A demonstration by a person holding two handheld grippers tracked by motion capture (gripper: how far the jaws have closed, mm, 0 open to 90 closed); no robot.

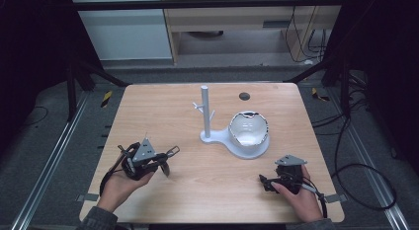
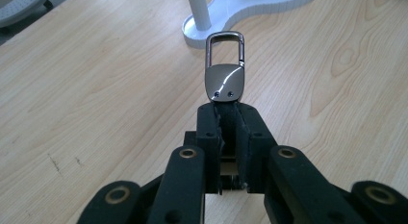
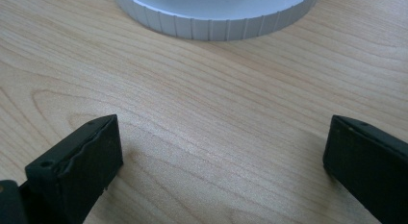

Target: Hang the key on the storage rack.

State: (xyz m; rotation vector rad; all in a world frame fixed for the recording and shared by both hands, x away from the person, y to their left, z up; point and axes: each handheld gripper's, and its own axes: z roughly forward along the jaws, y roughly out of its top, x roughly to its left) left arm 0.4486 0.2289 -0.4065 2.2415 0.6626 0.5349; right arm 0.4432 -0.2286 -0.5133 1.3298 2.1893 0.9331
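Between the pressed-together jaws of the left gripper (image 2: 226, 111), a metal key-ring clasp (image 2: 225, 70) is pinched, sticking out beyond the tips toward the white stand (image 2: 211, 22); the right gripper (image 3: 221, 152) has its jaws spread over bare table (image 3: 216, 113).

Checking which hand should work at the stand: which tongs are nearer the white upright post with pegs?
Left. The left tongs, shut on a silver metal keychain clasp, sit left of and in front of the white post; the open right tongs rest farther off, front right.
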